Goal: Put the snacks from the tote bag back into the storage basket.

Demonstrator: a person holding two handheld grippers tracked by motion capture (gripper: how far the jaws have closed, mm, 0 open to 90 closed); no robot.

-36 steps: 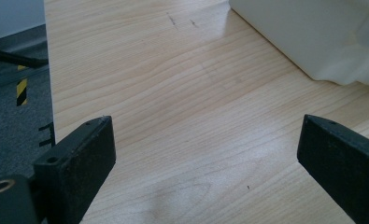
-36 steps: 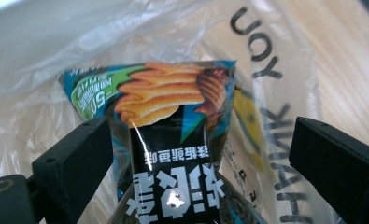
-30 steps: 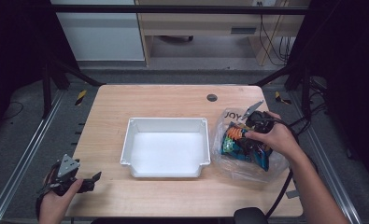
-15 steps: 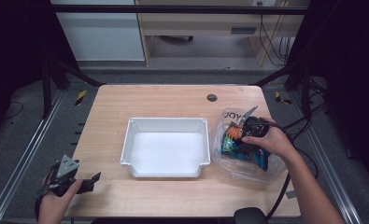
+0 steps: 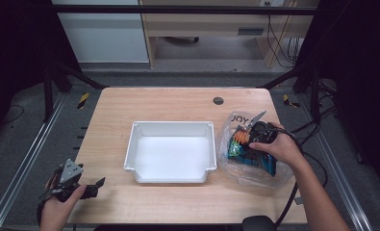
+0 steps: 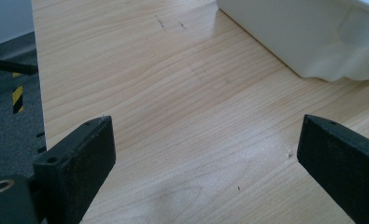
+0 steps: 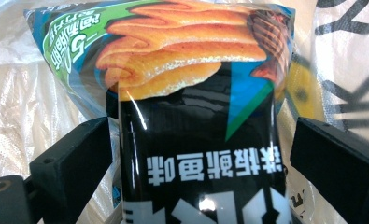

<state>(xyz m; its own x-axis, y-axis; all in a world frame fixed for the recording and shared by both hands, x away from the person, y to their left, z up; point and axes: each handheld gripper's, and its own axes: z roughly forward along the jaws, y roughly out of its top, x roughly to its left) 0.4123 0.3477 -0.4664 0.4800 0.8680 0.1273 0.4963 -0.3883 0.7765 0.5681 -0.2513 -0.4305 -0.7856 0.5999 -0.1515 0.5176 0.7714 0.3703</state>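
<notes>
A snack packet (image 5: 243,153), black and blue with orange chips printed on it (image 7: 196,93), lies inside a clear plastic bag (image 5: 257,174) at the table's right. My right gripper (image 5: 246,139) is open and reaches into the bag. Its jaws stand on either side of the packet (image 7: 201,140), wider than the packet. A white tray (image 5: 171,124) sits empty in the table's middle. My left gripper (image 5: 95,186) hovers open at the front left corner with nothing between its jaws (image 6: 205,135). The tray's corner (image 6: 303,42) lies ahead of it to the right.
The bag's crinkled film (image 7: 32,107) with black lettering (image 7: 345,28) surrounds the packet. A round cable hole (image 5: 218,100) sits near the table's back edge. The table's left edge (image 6: 35,93) drops to a grey floor. Bare wood lies in front of the tray.
My right gripper has shifted slightly left and toward the person, lower over the packet in the bag. The left gripper has stayed still.
</notes>
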